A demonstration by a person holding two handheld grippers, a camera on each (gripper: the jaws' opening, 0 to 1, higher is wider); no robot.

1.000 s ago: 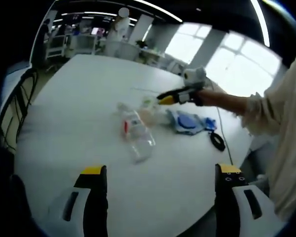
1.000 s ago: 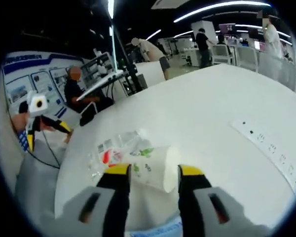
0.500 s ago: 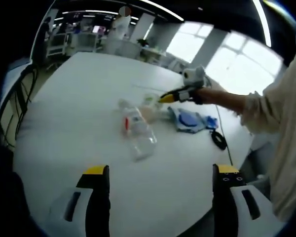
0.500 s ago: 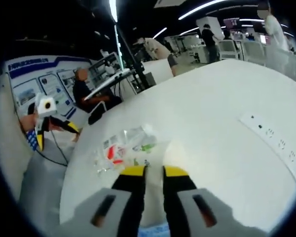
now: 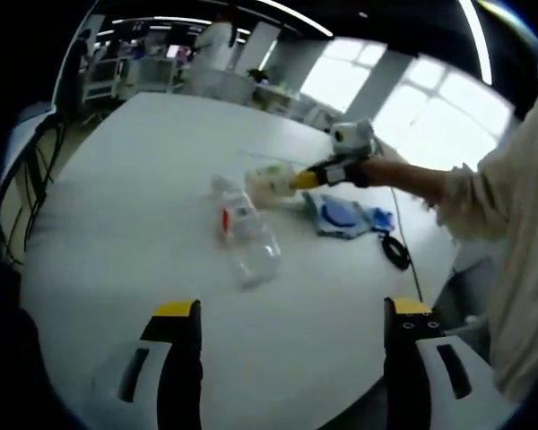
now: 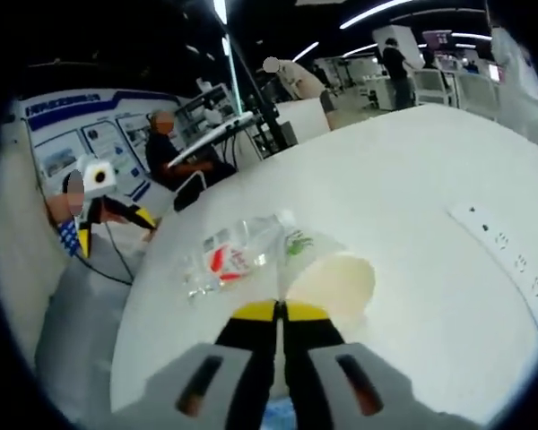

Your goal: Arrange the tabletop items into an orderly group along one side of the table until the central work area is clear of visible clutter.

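The right gripper [image 6: 279, 311] has its jaws clamped on a paper cup [image 6: 334, 282] beside the plastic bottle [image 5: 243, 231]. The left gripper [image 5: 291, 313] hangs over the white bench [image 5: 125, 188], jaws apart.

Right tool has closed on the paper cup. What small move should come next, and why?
Probably carry the paper cup toward the blue item near the table edge. The right tool is shut on the cup's rim, while the plastic bottle lies nearer the middle; the left tool hangs open.
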